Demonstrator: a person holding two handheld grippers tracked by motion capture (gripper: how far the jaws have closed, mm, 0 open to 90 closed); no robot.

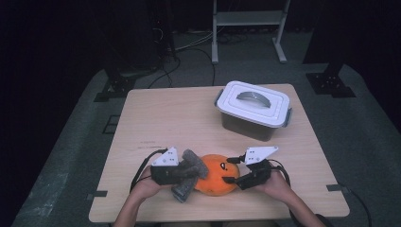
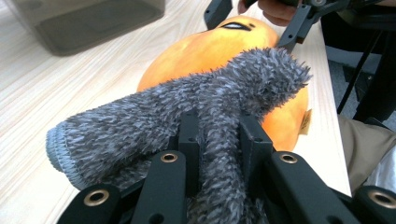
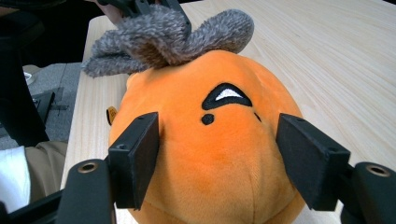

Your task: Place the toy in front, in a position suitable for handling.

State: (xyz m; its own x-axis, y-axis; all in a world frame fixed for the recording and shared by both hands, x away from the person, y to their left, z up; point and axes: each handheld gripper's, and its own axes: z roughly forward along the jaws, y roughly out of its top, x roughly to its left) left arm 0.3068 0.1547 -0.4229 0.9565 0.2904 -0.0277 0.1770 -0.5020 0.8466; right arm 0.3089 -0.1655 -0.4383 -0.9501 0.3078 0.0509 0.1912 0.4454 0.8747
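Note:
An orange plush toy (image 1: 215, 179) with a stitched face lies near the table's front edge. A grey fuzzy cloth (image 1: 190, 166) is draped against its left side. In the left gripper view my left gripper (image 2: 219, 135) is shut on a fold of that grey fuzzy cloth (image 2: 187, 107), with the orange plush toy (image 2: 210, 46) right behind it. My right gripper (image 3: 219, 158) reaches in from the other side. Its two pads (image 3: 135, 158) press the flanks of the orange plush toy (image 3: 210, 154) just below the face. The grey fuzzy cloth (image 3: 163, 37) rests on the toy's far end.
A lidded plastic container (image 1: 253, 109) with a white lid and handle stands at the back right of the wooden table (image 1: 165, 118). A white metal frame (image 1: 248, 23) and cables lie on the floor beyond. The person's trousers (image 2: 369, 144) are just past the table's near edge.

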